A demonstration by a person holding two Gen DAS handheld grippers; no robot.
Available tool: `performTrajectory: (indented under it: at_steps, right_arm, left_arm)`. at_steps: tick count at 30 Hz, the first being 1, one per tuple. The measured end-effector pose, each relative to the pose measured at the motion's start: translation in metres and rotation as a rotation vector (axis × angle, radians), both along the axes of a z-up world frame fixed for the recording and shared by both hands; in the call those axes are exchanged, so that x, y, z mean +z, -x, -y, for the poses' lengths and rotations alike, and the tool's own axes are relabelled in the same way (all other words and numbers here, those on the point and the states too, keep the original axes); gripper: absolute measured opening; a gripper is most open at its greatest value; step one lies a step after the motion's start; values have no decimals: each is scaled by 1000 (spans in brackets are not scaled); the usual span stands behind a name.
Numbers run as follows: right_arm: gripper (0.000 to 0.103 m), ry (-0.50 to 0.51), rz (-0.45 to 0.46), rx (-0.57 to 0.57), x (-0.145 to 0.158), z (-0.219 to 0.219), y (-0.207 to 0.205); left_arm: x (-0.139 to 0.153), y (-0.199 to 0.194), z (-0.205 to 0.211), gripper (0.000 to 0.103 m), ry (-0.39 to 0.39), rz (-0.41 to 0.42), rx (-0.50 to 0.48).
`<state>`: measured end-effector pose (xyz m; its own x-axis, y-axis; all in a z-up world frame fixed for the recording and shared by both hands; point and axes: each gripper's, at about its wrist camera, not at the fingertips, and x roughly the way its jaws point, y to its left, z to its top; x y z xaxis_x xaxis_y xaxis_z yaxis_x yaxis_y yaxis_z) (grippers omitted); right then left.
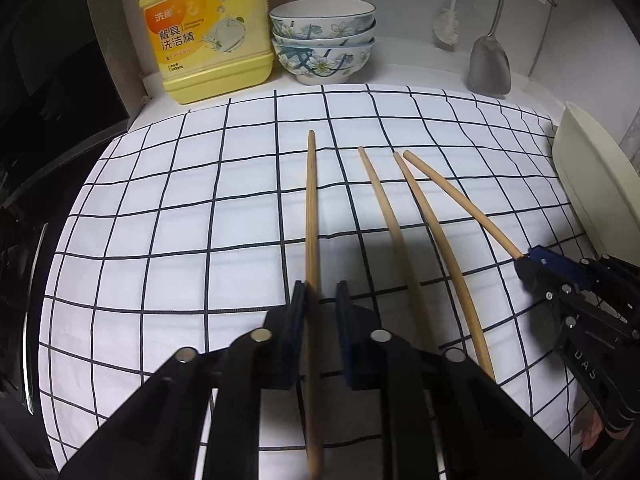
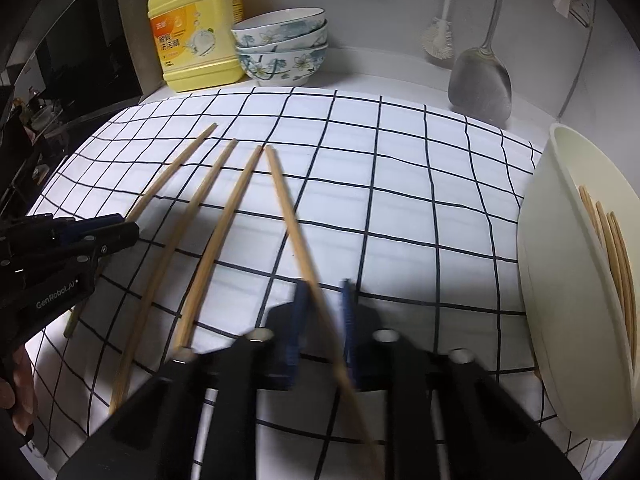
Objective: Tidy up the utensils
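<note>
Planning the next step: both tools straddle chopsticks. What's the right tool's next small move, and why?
Probably close the right tool on the chopstick it straddles with jaws open. That one lies nearest the cream bowl, which already holds other chopsticks.

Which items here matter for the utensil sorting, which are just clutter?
In play: four loose chopsticks on checked cloth; cream container already holding chopsticks; left gripper; right gripper.
Clutter: detergent jug, stacked bowls, metal spatula, dish brush.

Both grippers are showing black linkages, blue pads, silver pins, white "GenRobot.AI" lettering.
</note>
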<state>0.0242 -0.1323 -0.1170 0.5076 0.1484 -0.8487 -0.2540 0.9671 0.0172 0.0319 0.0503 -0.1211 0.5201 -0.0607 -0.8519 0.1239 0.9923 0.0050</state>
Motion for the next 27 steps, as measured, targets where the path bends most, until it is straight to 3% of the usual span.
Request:
performTrajectory:
  at_steps: [8, 14, 21, 27]
  right_arm:
    - [6, -66, -24, -33, 3, 3, 8]
    - [6, -131, -35, -80, 19, 4, 28]
    - [6, -160, 20, -138, 69, 22, 58]
    - [6, -147, 112, -241, 120, 74, 76]
  left_arm:
    - [3, 8, -9, 7, 43, -30, -25]
    - [26, 23, -14, 7, 65, -16, -52]
    - [76, 49, 3, 7, 105, 63, -159]
    - [117, 54, 56, 7, 160, 116, -296]
